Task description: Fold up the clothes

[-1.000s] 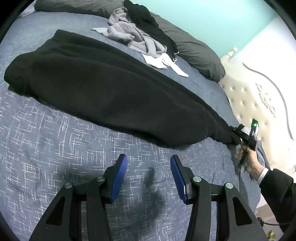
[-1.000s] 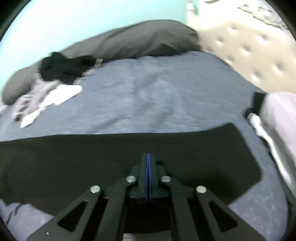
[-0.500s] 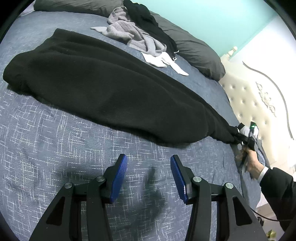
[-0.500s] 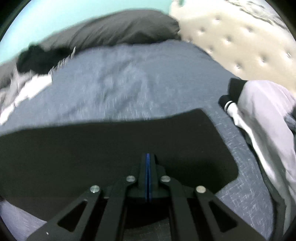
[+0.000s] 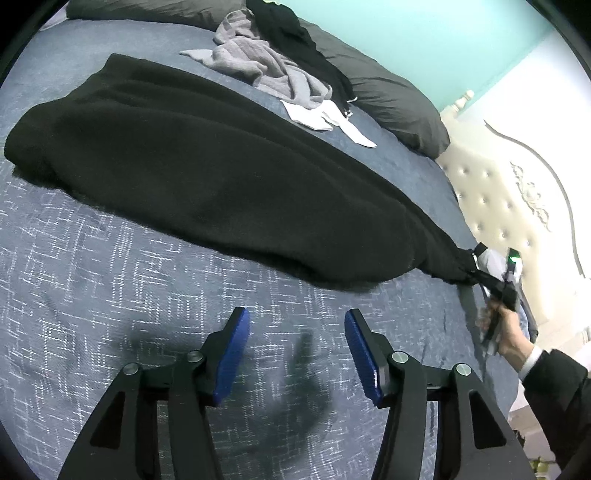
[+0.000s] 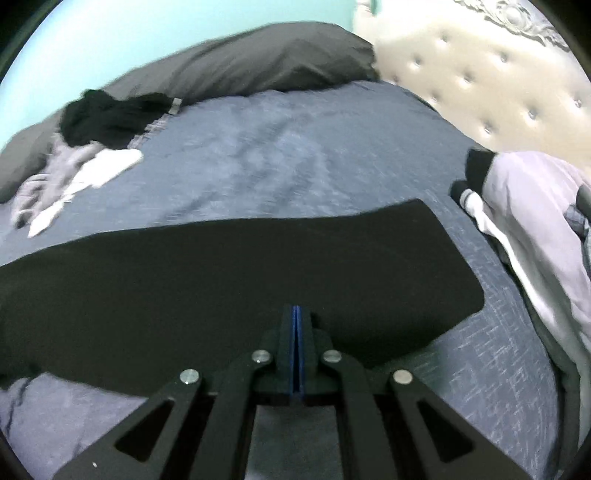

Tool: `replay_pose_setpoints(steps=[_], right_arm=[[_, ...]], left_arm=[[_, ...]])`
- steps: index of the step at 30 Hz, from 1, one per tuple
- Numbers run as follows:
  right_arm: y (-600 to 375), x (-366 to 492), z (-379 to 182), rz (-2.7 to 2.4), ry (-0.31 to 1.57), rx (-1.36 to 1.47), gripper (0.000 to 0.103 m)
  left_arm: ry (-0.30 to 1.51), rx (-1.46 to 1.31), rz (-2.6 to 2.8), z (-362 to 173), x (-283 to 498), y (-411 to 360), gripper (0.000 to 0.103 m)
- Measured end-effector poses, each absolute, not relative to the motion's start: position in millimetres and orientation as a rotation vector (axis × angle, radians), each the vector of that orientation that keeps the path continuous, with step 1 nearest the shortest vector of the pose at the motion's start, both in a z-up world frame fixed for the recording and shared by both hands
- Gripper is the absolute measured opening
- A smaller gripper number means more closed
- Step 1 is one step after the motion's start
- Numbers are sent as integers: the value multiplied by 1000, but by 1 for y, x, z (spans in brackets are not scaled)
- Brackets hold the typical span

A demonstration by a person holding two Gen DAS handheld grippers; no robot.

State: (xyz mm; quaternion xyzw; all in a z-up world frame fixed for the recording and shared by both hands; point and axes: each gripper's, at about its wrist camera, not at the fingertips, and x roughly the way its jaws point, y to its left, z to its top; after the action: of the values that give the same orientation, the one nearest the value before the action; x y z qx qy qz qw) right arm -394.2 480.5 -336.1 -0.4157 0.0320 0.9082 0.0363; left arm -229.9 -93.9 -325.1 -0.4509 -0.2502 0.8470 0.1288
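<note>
A long black garment [image 5: 207, 173] lies stretched flat across the middle of the bed [image 5: 74, 280], running from the bed's far side toward the edge by the headboard. Its narrow end at that edge is bunched and pulled taut into the right gripper [image 5: 476, 275], whose jaws are pressed together on the cloth; in the right wrist view the blue pads [image 6: 295, 332] meet with the black fabric spreading out just beyond them. A hand [image 5: 506, 332] in a dark sleeve with a white cuff holds that gripper.

The left gripper [image 5: 297, 347] hovers over bare patterned bedspread on the near side of the garment, not touching it. Its jaws stand apart with nothing between them, and they have just been opening a little wider.

Toward the head of the bed, well apart from the garment, a crumpled grey garment [image 5: 258, 66], another black piece [image 5: 291, 33] and some white pieces [image 5: 325, 118] lie against dark grey pillows [image 5: 391, 96]. A pale lilac garment [image 6: 532, 229] is heaped at the bed's edge beside the cream tufted headboard [image 5: 491, 195].
</note>
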Motion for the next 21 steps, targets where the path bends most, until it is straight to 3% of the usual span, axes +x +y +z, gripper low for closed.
replay_pose_setpoints(steps=[7, 15, 21], right_arm=[[427, -353, -322, 2923, 297, -1330, 1], [361, -303, -328, 3010, 568, -1440, 1], [330, -276, -337, 3035, 726, -1463, 2]], left_arm=[[-710, -1330, 2458, -324, -223, -95, 58], [-845, -1364, 2455, -315, -227, -130, 59], [-840, -1410, 2413, -311, -242, -120, 59]])
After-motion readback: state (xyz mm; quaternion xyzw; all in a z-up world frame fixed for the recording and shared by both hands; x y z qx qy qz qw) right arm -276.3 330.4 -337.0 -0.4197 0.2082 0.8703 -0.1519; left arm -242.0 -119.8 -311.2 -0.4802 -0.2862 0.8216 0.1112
